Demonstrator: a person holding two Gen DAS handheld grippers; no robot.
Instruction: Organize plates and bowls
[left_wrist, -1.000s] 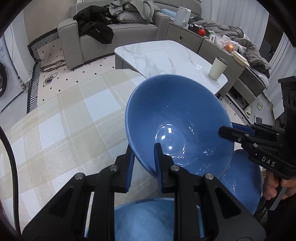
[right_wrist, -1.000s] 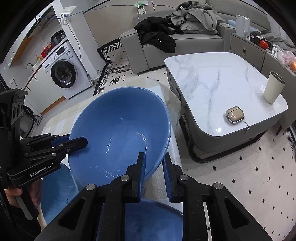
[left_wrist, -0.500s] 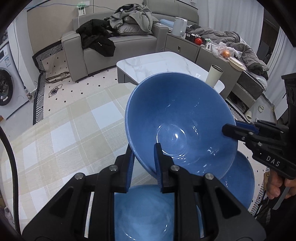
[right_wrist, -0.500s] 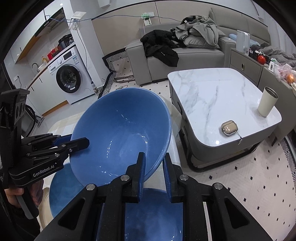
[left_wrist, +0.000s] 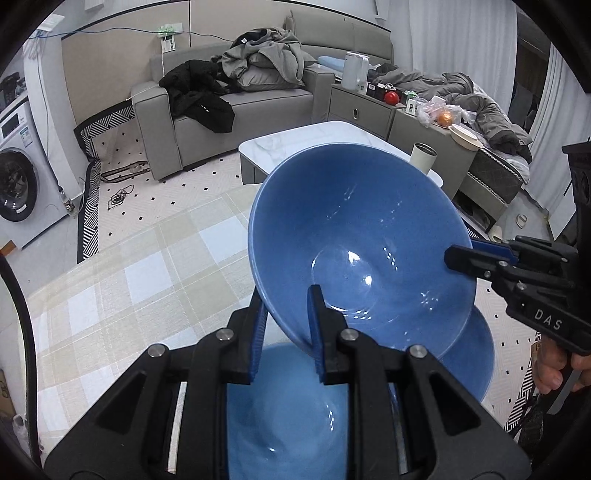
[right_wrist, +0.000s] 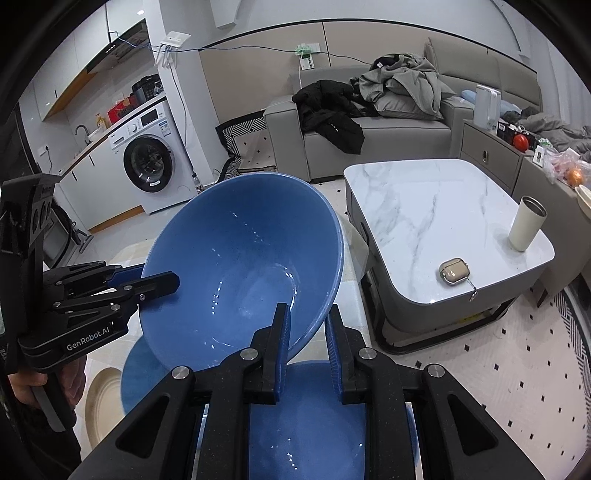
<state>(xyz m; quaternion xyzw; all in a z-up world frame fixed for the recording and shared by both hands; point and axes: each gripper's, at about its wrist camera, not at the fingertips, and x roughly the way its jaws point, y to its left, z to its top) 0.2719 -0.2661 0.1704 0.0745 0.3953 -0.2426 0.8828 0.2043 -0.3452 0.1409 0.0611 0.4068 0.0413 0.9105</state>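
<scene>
A large blue bowl (left_wrist: 362, 243) is held in the air, tilted, by both grippers. My left gripper (left_wrist: 286, 314) is shut on its near rim; it shows in the right wrist view (right_wrist: 162, 282) at the bowl's left rim. My right gripper (right_wrist: 306, 325) is shut on the opposite rim of the same bowl (right_wrist: 240, 266); it shows in the left wrist view (left_wrist: 461, 254). A second blue bowl (left_wrist: 288, 413) lies below the fingers, and also shows in the right wrist view (right_wrist: 314, 417). A third blue dish (left_wrist: 476, 362) lies under the raised bowl.
A checked tablecloth (left_wrist: 129, 288) covers the table. A cream plate (right_wrist: 101, 398) lies beside the blue dishes. A marble coffee table (right_wrist: 436, 206) with a cup (right_wrist: 526, 229) and a small case (right_wrist: 453, 270) stands to the right. A grey sofa (left_wrist: 236, 107) is behind.
The blue bowl has risen, held by both grippers, and both cameras now look higher into the room. Both grips stay the same.
</scene>
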